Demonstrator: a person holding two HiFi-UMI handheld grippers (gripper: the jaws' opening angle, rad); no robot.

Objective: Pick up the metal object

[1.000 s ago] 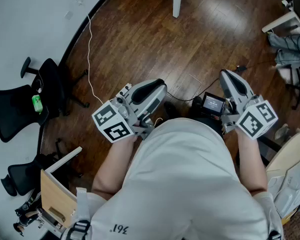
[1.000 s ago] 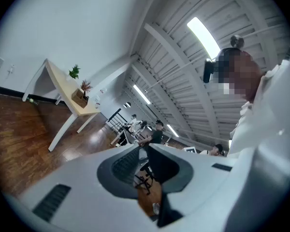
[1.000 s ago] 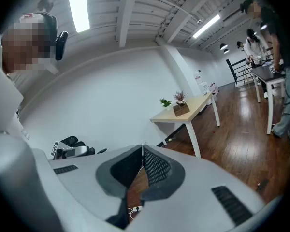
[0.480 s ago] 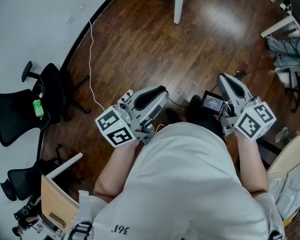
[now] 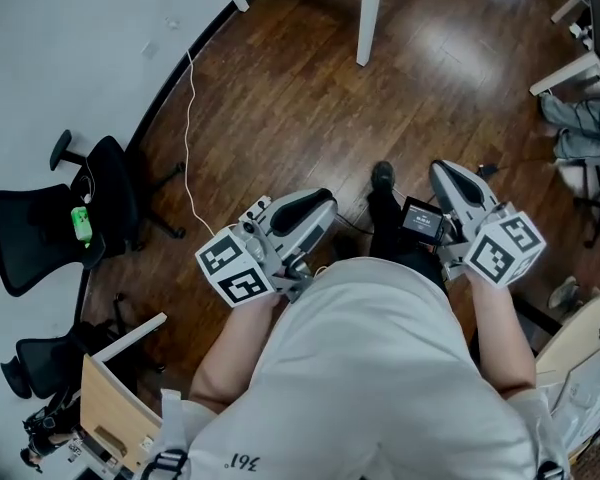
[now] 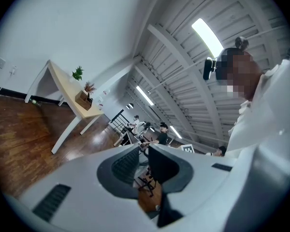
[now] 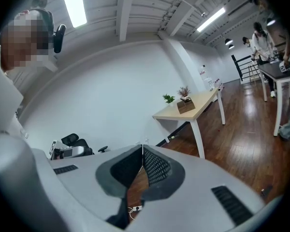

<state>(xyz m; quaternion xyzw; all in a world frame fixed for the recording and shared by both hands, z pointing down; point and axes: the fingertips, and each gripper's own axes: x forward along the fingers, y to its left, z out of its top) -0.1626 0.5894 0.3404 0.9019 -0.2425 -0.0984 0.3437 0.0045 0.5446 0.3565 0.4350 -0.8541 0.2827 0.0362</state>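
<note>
The largest surfaces in view are the dark wood floor (image 5: 280,88) and the white wall (image 5: 60,48), with black office chairs (image 5: 40,223) standing along the wall at the left. A light wooden table (image 7: 205,99) stands well apart from the person (image 5: 370,368), against the wall. The person stands on open floor and holds both tools out in front of the body. The left gripper (image 5: 328,203) points level; its fingers (image 6: 128,163) stand slightly apart with only background showing in the gap. The right gripper (image 5: 442,170) tilts a little downward; its fingers (image 7: 154,168) meet at the tips and hold nothing. The metal object cannot be made out in any view, so its position is unknown; it is neither held nor near either tool. Judged from this, the task is at the search-and-approach step, with no grasp begun. The next move calls for locating the object, bringing one tool up to it, and spreading that tool's fingers wide enough to pass around it before closing.
</note>
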